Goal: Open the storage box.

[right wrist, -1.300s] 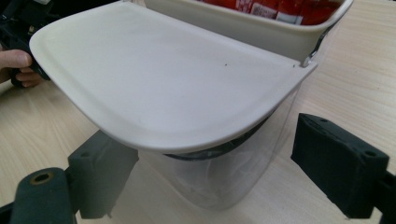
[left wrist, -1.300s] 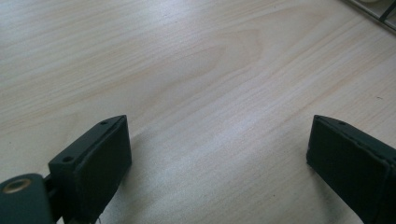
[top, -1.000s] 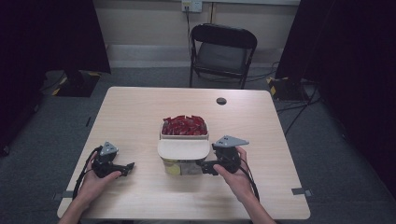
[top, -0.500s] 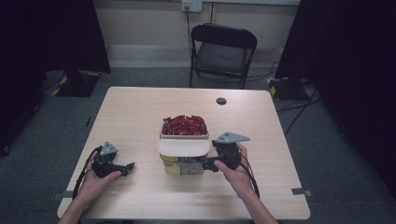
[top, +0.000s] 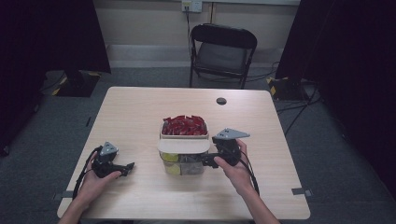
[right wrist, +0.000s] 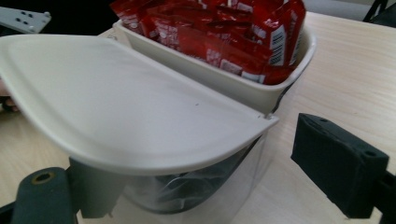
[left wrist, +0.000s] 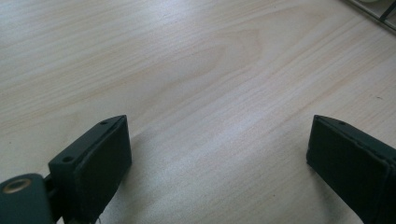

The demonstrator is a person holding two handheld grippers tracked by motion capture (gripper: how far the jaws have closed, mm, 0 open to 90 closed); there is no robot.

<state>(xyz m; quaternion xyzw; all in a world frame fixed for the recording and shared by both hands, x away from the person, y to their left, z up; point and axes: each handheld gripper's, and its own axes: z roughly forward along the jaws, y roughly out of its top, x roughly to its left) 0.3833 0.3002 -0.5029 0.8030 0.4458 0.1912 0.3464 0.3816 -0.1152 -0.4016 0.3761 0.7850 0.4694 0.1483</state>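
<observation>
The right gripper [top: 211,160] has its fingers [right wrist: 338,165] spread wide, positioned on either side of the near right corner of a clear container [right wrist: 196,196]; contact with that container cannot be confirmed. A cream lid [right wrist: 121,109] sits tilted across the container top, overhanging the fingers. Directly behind and touching it stands a cream tub [right wrist: 243,86] packed with red packets [right wrist: 224,28]; a barcode shows on one packet, but no lettering can be read. The left gripper [top: 126,166] has its fingers [left wrist: 100,161] spread wide with nothing between them, low over bare worktop [left wrist: 196,70], well apart from the container to its right. Beyond the worktop stands a black folding chair [top: 223,51].
</observation>
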